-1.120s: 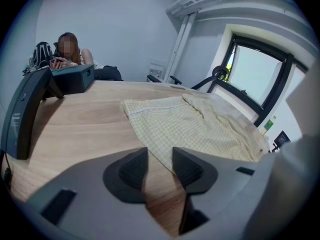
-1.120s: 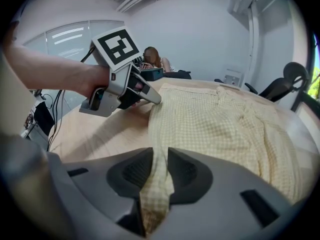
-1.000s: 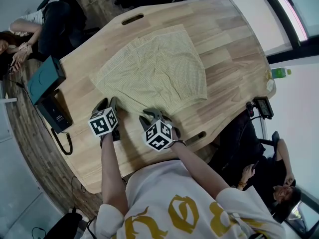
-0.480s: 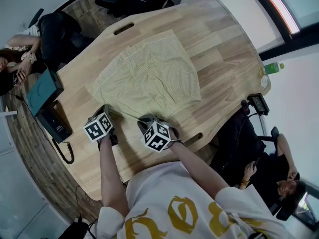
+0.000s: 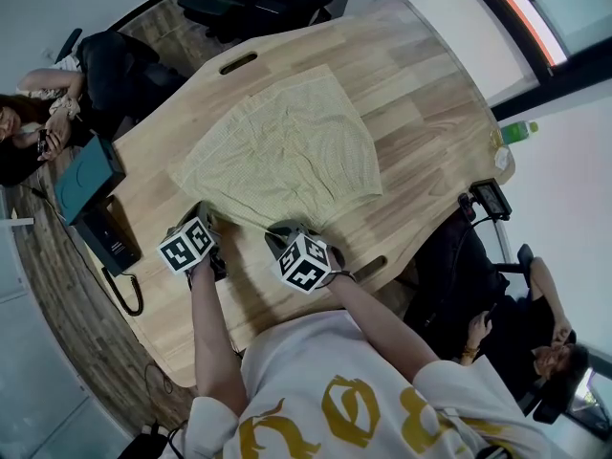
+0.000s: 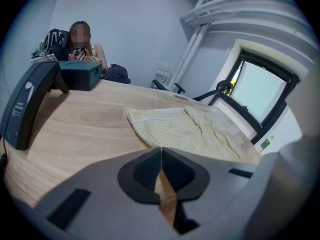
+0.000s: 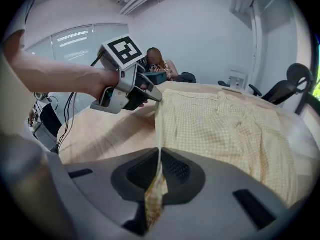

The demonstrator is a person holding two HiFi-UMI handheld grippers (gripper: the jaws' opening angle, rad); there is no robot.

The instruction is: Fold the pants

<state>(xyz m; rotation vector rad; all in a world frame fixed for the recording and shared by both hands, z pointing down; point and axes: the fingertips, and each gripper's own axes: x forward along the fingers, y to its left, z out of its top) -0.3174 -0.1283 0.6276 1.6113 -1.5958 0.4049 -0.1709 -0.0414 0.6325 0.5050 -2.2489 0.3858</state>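
Pale yellow checked pants lie spread flat on the wooden table. Both grippers sit at the near hem. My left gripper is shut on the hem's left corner; the right gripper view shows its tip pinching the cloth edge. In its own view the left gripper has its jaws together, with the pants stretching ahead. My right gripper is shut on the hem further right. In the right gripper view a fold of the pants is caught between the right gripper pads.
A teal box and a desk phone stand at the table's left edge. A black device and a green bottle are at the right. People sit at far left and lower right. Cable slots pierce the table.
Both grippers stood open at the near hem a second ago; both have shut on the cloth edge. The hands have barely shifted.
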